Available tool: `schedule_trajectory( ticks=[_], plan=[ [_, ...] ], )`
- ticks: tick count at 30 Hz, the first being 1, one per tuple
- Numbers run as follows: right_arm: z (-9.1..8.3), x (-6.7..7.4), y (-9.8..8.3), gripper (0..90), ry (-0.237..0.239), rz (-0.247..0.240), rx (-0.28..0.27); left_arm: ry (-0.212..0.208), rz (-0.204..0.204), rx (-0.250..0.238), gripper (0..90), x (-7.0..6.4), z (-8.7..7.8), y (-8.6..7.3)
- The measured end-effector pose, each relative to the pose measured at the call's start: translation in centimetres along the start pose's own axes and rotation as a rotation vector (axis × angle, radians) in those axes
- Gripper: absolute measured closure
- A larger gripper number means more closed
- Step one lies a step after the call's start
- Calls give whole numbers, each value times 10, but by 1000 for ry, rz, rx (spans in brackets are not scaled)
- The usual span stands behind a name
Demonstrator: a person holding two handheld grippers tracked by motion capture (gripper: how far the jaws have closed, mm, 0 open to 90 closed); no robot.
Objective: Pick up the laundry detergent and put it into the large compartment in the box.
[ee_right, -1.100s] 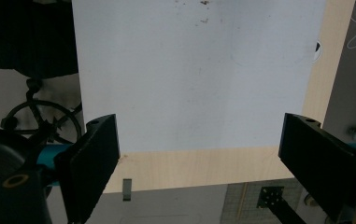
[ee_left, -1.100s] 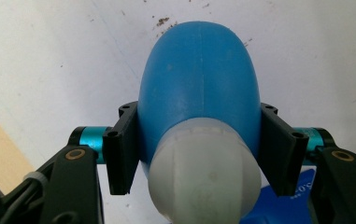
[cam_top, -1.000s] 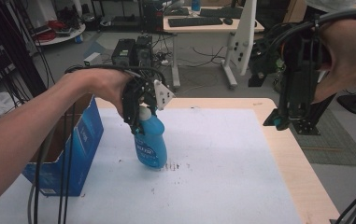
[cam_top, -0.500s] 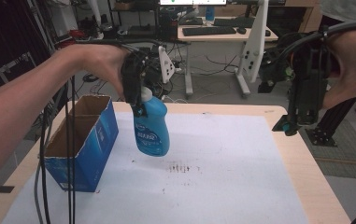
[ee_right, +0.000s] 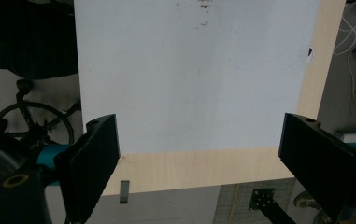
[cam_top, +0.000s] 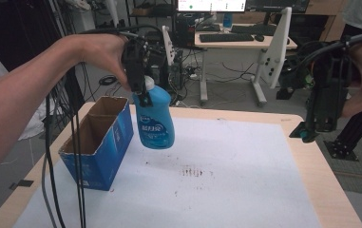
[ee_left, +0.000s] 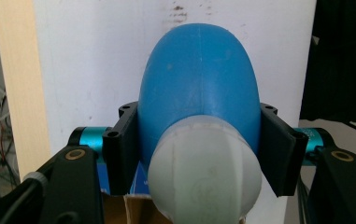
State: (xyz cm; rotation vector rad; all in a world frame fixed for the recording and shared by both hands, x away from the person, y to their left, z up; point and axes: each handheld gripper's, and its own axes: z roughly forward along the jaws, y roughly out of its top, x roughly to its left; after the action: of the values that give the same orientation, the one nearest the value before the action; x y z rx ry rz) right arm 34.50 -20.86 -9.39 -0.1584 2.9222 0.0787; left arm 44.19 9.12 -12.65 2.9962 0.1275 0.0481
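A blue bottle (cam_top: 155,124) with a white cap hangs in the air above the white table sheet, just right of an open blue cardboard box (cam_top: 100,140). My left gripper (cam_top: 142,90) is shut on the bottle's neck. In the left gripper view the black jaws clamp both sides of the blue bottle (ee_left: 199,84), with its white cap (ee_left: 204,172) nearest the camera. My right gripper (cam_top: 311,130) is held high over the table's right edge. In the right gripper view my right gripper (ee_right: 199,168) stands wide open with nothing between its jaws.
The table (cam_top: 311,171) has a wooden rim around a white sheet with dark stains (cam_top: 195,171) near the middle. Black cables (cam_top: 76,156) hang from my left hand in front of the box. A desk with a keyboard (cam_top: 223,37) stands behind the table.
My left gripper has lifted the bottle off the table and carried it up and toward the box. The right gripper has stayed raised at the right.
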Motion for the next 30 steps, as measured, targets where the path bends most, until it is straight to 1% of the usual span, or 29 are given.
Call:
schedule_trajectory(
  ticks=[4, 5, 7, 8, 9, 10, 11, 12, 13, 14, 15, 16, 17, 24, 25, 26, 27, 29, 30],
  plan=[
    [1, 1, -2, 117, 1, 4, 1, 12, -68, -3, 384, 1, -6, -13],
    [2, 1, -2, 117, -1, 6, 5, 15, -93, -4, 384, 1, -8, -17],
    [3, 1, -2, 117, -3, 9, 7, 27, -130, -10, 384, 1, -12, -22],
    [3, 1, -3, 117, -1, 6, 3, 30, -139, -4, 384, 1, -13, -24],
    [3, 1, -3, 117, 0, 13, 5, 32, -167, -12, 384, 0, -16, -27],
    [4, 1, -2, 117, 0, 9, 7, 35, -181, -6, 384, 0, -19, -29],
    [4, 1, -2, 117, 0, 9, 7, 35, -181, -6, 384, 0, -19, -29],
    [5, 1, -2, 117, 0, 5, 6, 45, -204, -16, 384, 0, -24, -32],
    [5, 1, -2, 117, 0, 5, 6, 45, -204, -16, 384, 0, -24, -32],
    [6, 2, -1, 117, 0, 6, 3, 49, -225, -25, 384, -1, -28, -36],
    [6, 2, -1, 117, -1, 5, 4, 51, -236, -29, 384, -1, -30, -39],
    [6, 2, -1, 117, -1, 5, 3, 46, -257, -39, 384, -2, -31, -42],
    [6, 2, -1, 117, -1, 5, 4, 47, -267, -43, 384, -2, -33, -45],
    [8, 2, 1, 117, -1, -2, 5, 77, -382, -30, 384, -2, -42, -67],
    [9, 1, 1, 117, -1, -5, 5, 87, -418, -23, 384, -2, -45, -73],
    [9, 1, 1, 117, -1, -5, 4, 87, -418, -23, 384, -2, -45, -73],
    [9, 1, 1, 117, -1, -5, 4, 96, -440, -23, 384, -2, -46, -77],
    [10, 0, 2, 117, 0, -4, 7, 103, -463, -22, 384, -3, -50, -84],
    [11, 0, 2, 117, 0, -7, 6, 101, -493, -19, 384, -2, -52, -89]
  ],
)
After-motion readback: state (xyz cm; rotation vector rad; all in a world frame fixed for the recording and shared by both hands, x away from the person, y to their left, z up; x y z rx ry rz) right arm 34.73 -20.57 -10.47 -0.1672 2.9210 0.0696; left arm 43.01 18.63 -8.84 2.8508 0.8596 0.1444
